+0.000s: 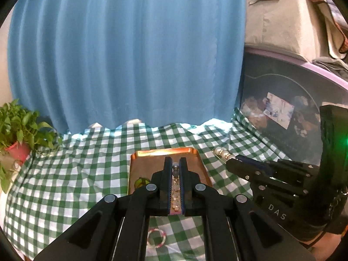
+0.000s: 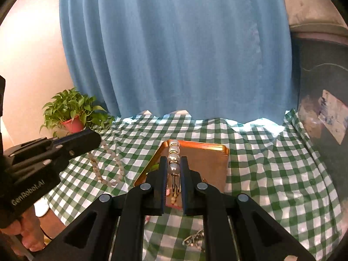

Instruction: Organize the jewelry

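Oddly, each wrist view shows best what the other gripper carries. From the right wrist, the left gripper point(image 2: 99, 140) is seen side-on, and a loop of pale, matte beads, the bead strand point(image 2: 108, 167), hangs from its tip down over the green-and-white checked cloth point(image 2: 271, 163). In the left wrist view the same strand is only a narrow line of beads pinched between that gripper's closed fingers point(image 1: 183, 180), above the copper tray point(image 1: 143, 163). The right gripper point(image 2: 174, 174) is clamped on a pearl clip point(image 2: 174, 158): 4 large glossy pearls with small metal spacers rise past the fingertips, with gold prongs below. From the left wrist the pearls show just beyond that gripper's tip, right of the tray. The tray is a shiny rounded rectangle with a raised rim. A small pink-and-white beaded ring point(image 1: 156, 238) lies on the cloth.
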A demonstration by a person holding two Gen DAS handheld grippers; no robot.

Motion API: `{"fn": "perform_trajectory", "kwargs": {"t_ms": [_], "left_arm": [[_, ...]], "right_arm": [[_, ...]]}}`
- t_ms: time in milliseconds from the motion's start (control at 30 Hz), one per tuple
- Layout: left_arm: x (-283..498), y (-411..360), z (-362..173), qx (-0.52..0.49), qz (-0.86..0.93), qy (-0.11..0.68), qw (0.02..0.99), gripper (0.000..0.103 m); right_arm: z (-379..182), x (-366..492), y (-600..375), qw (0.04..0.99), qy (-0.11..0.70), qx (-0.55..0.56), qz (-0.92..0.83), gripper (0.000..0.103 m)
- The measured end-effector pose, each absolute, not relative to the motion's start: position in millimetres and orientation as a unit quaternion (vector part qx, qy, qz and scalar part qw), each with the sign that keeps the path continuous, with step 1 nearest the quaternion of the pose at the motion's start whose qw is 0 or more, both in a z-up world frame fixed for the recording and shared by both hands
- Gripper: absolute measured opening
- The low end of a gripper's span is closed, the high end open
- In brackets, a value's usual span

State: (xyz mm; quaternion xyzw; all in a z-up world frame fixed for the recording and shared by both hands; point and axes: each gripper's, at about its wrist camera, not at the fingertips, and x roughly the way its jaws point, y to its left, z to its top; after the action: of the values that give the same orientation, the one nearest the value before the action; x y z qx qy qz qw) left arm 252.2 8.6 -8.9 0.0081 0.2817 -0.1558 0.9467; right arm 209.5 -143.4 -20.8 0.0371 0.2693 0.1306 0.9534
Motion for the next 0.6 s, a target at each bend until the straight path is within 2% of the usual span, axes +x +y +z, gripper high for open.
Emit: {"fn": "perform_trajectory", "kwargs": {"t_ms": [233, 600], "left_arm": [[310.8, 19.5, -50.2, -0.039, -0.179, 0.316, 0.931, 0.006], [396.2, -5.7, -141.6, -0.027, -0.178, 0.369, 0.912, 0.006]], "right_arm": [[-61.1, 267.4, -150.4, 0.94, 0.304, 0.059, 0.144, 0.01], [-130.5, 342.5, -158.9, 0.926, 0.35, 0.06, 0.131, 0.01]]}}
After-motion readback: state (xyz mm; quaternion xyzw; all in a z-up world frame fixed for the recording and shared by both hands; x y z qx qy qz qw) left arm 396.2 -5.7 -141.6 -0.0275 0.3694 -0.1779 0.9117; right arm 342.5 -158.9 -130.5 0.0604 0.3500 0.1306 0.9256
